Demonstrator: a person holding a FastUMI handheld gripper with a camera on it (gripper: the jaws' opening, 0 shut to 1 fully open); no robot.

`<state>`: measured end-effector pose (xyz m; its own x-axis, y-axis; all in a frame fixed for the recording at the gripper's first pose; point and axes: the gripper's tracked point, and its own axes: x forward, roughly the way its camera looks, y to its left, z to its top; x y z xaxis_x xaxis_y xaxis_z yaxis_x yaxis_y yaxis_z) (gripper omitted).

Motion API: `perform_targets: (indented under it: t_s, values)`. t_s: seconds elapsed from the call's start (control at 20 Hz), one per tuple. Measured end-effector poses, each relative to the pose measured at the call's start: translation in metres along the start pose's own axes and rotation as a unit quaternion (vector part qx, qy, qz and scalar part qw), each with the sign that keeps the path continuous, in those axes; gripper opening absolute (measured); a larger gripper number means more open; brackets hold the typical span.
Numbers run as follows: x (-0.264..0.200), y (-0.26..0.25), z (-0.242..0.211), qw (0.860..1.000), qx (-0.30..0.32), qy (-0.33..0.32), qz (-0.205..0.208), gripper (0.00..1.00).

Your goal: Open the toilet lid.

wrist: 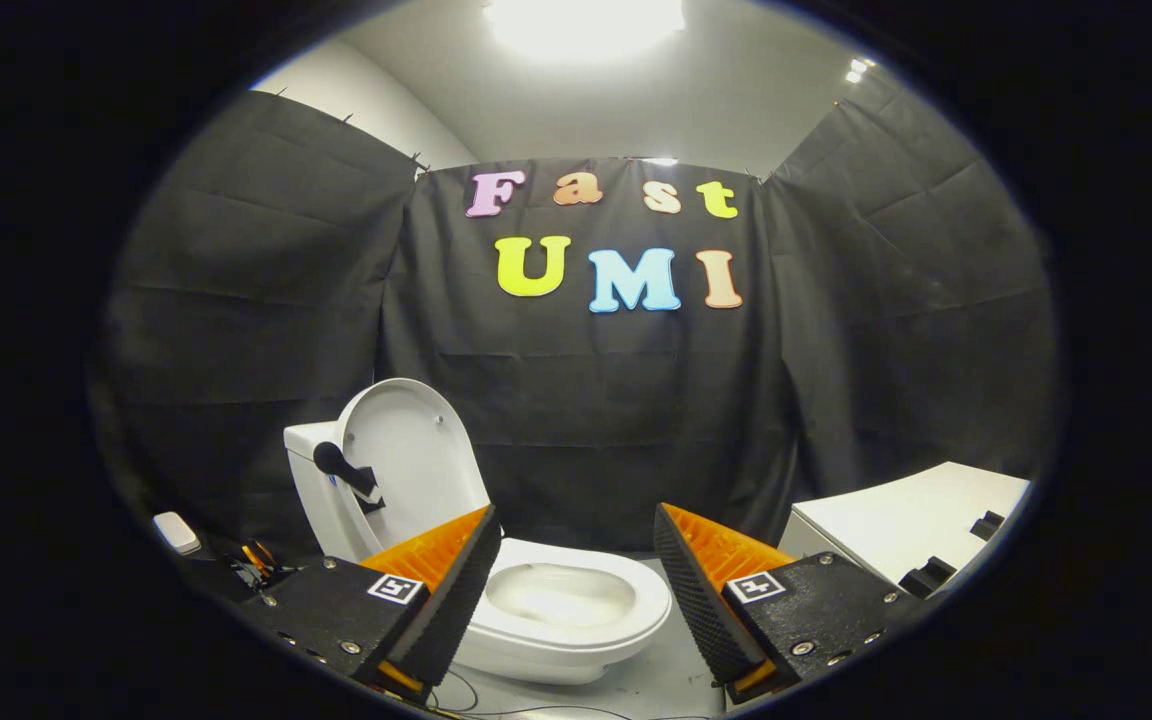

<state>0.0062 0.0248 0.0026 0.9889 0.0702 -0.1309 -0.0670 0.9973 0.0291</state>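
Observation:
A white toilet point(546, 625) stands on the floor just ahead of my fingers, its bowl showing between them. Its lid point(406, 450) is raised upright and leans back against the tank point(311, 480), above and behind the left finger. A black handle point(346, 472) sticks out from the lid's inner face. The seat ring point(626, 580) lies flat on the bowl. My gripper point(571, 575) is open, with a wide gap between the fingers point(456, 590), and it holds nothing. It is apart from the lid and lower than the lid's top edge.
A white cabinet point(906, 520) with black recessed handles stands to the right of the toilet. A small white device point(176, 532) and some wires lie on a dark surface at the left. Black cloth walls close the booth behind and at both sides.

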Motion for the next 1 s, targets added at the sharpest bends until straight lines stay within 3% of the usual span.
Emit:
perform_targets:
  t_s: [1.0]
  values:
    - [-0.0058, -0.0058, 0.007, 1.0, 0.022, -0.02, 0.0, 0.95]
